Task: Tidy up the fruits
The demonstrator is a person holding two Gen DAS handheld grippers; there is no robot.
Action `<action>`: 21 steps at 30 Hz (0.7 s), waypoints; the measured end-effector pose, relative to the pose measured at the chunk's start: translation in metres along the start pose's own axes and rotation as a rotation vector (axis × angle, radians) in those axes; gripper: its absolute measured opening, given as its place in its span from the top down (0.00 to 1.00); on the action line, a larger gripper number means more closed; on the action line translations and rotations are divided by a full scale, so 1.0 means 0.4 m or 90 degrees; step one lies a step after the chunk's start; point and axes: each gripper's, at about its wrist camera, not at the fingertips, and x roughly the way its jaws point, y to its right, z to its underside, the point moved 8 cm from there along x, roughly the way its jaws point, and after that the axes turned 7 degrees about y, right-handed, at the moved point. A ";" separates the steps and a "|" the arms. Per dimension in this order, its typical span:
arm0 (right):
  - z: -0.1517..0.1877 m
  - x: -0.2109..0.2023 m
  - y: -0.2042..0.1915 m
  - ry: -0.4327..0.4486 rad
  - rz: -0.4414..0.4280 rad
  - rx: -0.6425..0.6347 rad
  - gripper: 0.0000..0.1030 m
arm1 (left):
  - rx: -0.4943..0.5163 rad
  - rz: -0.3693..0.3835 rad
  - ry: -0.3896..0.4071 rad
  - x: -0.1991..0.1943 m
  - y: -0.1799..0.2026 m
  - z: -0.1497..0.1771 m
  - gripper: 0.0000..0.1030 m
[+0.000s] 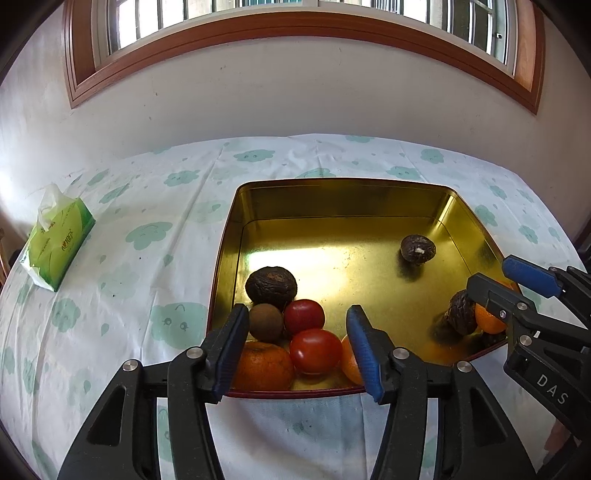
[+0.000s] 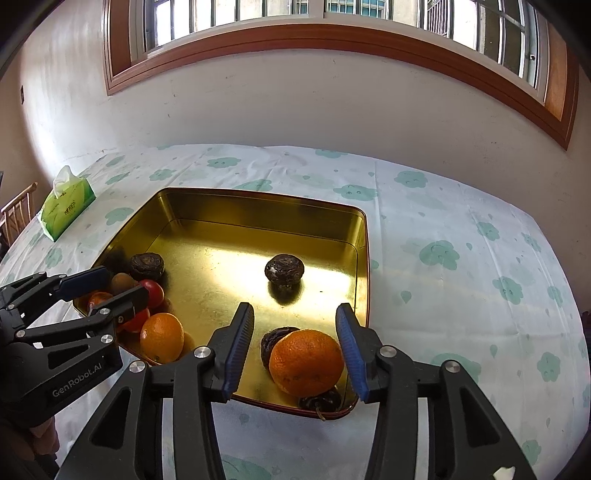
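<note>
Covering the counter (image 2: 461, 236), a cloud-print cloth carries a gold tin tray (image 2: 364, 258), the biggest thing on it. Next in size, the left tool (image 1: 297, 349) hangs released over tomatoes (image 1: 315, 350) and an orange (image 1: 263, 365) in the tray's near left corner. The right tool (image 2: 295, 350) is released too, its pads clear of another orange (image 2: 306, 362) lying in the near right corner.

Green tissue pack (image 1: 55, 243) on cloud-print tablecloth (image 1: 122, 295); wood-framed window (image 2: 332, 33) behind.
</note>
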 end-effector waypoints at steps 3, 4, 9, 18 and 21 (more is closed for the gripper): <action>0.000 -0.009 0.004 0.005 0.005 0.000 0.51 | 0.005 0.002 0.001 -0.009 0.006 0.000 0.44; 0.000 -0.012 0.005 0.006 0.005 0.001 0.51 | 0.005 0.002 0.002 -0.012 0.007 -0.001 0.43; 0.001 -0.029 0.011 0.010 0.008 0.004 0.47 | 0.003 -0.002 0.008 -0.031 0.006 -0.003 0.41; 0.018 -0.079 0.002 0.013 0.010 0.011 0.40 | -0.004 -0.024 0.018 -0.089 -0.008 0.016 0.41; 0.032 -0.103 -0.002 0.008 0.012 0.020 0.33 | -0.017 -0.031 0.022 -0.115 -0.020 0.026 0.41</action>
